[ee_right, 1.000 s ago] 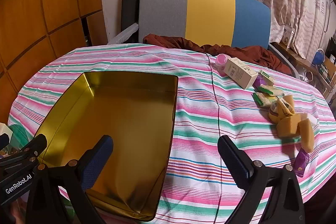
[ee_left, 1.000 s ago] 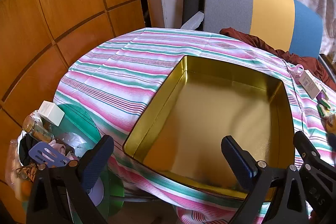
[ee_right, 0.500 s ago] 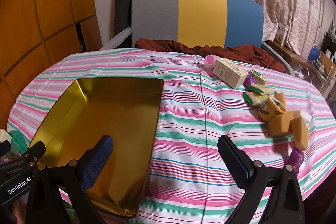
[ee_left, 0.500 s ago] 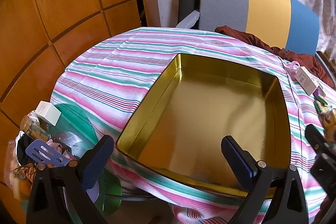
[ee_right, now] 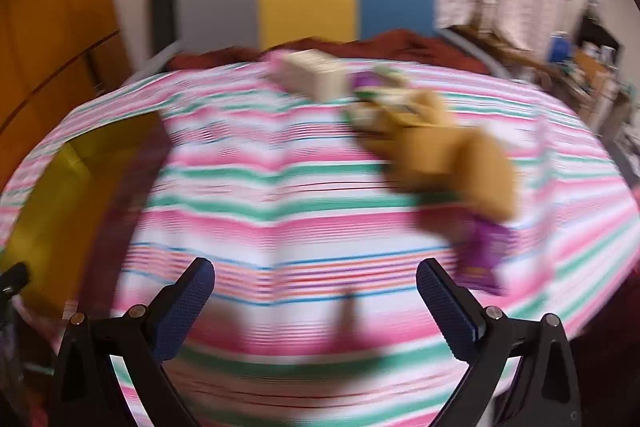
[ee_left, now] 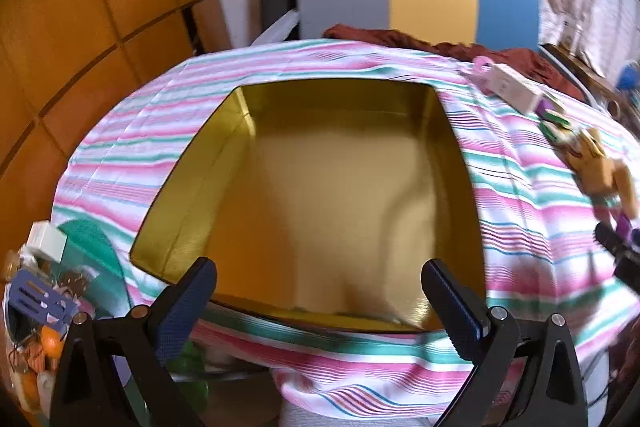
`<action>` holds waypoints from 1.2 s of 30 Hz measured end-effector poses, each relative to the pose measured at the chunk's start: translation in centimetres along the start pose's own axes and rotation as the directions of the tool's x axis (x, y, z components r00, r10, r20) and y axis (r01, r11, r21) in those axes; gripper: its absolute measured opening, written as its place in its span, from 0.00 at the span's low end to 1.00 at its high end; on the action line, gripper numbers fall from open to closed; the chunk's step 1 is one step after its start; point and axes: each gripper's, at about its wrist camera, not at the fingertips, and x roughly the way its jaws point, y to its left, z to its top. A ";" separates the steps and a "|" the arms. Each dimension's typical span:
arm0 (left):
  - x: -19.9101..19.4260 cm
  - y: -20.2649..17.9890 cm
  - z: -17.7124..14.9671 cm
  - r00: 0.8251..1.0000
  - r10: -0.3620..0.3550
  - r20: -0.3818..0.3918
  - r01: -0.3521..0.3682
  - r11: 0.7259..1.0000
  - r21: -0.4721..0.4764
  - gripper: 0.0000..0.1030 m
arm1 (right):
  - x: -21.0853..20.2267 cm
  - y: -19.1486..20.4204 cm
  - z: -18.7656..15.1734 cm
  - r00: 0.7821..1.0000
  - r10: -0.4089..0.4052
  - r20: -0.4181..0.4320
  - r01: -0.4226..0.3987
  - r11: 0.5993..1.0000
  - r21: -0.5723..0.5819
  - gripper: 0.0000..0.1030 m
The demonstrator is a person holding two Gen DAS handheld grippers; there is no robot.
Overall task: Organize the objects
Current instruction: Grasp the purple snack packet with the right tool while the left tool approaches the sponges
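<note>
The gold tin (ee_left: 336, 195) lies empty on the striped tabletop (ee_left: 132, 131), and the left gripper (ee_left: 318, 297) hovers at its near edge with the jaws spread wide and nothing between them. The right gripper (ee_right: 316, 297) also has its jaws released and empty; its view is blurred. The objects to sort, a white box (ee_right: 316, 75), yellow sponges (ee_right: 452, 155) and a purple packet (ee_right: 486, 251), lie in a loose cluster to the right of the tin, well apart from it. I judge this is the approach to a first pick. The next move calls for lowering the right jaws around one piece, probably the purple packet, which is nearest
</note>
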 end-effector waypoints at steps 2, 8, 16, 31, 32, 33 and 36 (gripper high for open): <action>-0.6 -1.1 -0.3 0.999 -0.036 0.026 0.035 0.999 0.033 1.00 | -0.3 -2.9 -0.1 0.999 -0.031 0.018 0.030 0.997 0.064 0.98; -2.0 -4.1 -1.2 0.988 -0.145 0.060 0.139 0.986 0.092 1.00 | 1.2 -10.5 -0.3 0.999 -0.049 0.016 0.044 0.979 0.200 0.84; -2.8 -9.4 -2.0 0.962 -0.271 0.034 0.264 0.954 0.142 1.00 | 4.0 -10.5 -0.7 0.998 0.061 0.020 -0.064 0.987 0.150 0.61; -1.2 -19.8 1.8 0.863 -0.494 -0.104 0.504 0.856 0.113 0.99 | 2.8 -12.4 -2.8 0.988 0.153 0.007 -0.153 0.979 0.132 0.35; -0.8 -20.7 2.1 0.850 -0.512 -0.122 0.524 0.845 0.108 0.99 | 2.6 -12.9 -2.9 0.990 0.142 0.010 -0.142 0.980 0.142 0.35; -0.5 -21.6 2.4 0.837 -0.530 -0.133 0.544 0.832 0.107 0.99 | 2.4 -13.3 -3.0 0.991 0.130 0.014 -0.131 0.979 0.154 0.35; -0.2 -24.3 2.9 0.831 -0.543 -0.122 0.556 0.819 0.143 1.00 | 2.1 -14.9 -3.1 0.996 0.077 0.037 -0.083 0.978 0.190 0.35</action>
